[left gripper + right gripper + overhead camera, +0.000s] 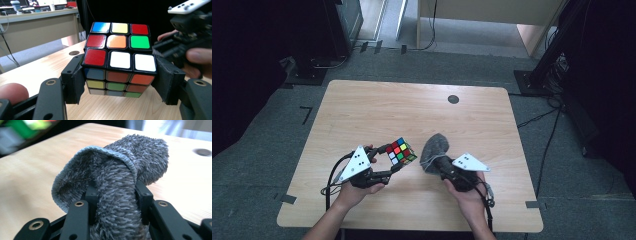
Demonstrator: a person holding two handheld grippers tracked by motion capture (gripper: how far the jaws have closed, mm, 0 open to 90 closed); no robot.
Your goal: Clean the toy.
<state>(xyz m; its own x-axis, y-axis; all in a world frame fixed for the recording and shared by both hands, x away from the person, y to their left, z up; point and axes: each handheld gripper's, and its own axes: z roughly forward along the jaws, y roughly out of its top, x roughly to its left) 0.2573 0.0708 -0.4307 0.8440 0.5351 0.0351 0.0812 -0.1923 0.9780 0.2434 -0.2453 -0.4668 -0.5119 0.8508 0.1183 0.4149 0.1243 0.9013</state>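
The far half of the worktop (412,102) lies bare but for a small dark round hole (453,99) near its far edge, so there is room to pass there. Near the front, the cube (401,151) and the grey cloth (435,149) sit close together, leaving a narrow gap between them. Both side edges are open.

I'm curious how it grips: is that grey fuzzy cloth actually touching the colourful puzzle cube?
Apart. The high view shows bare table between the cube in the left gripper and the cloth in the right gripper.
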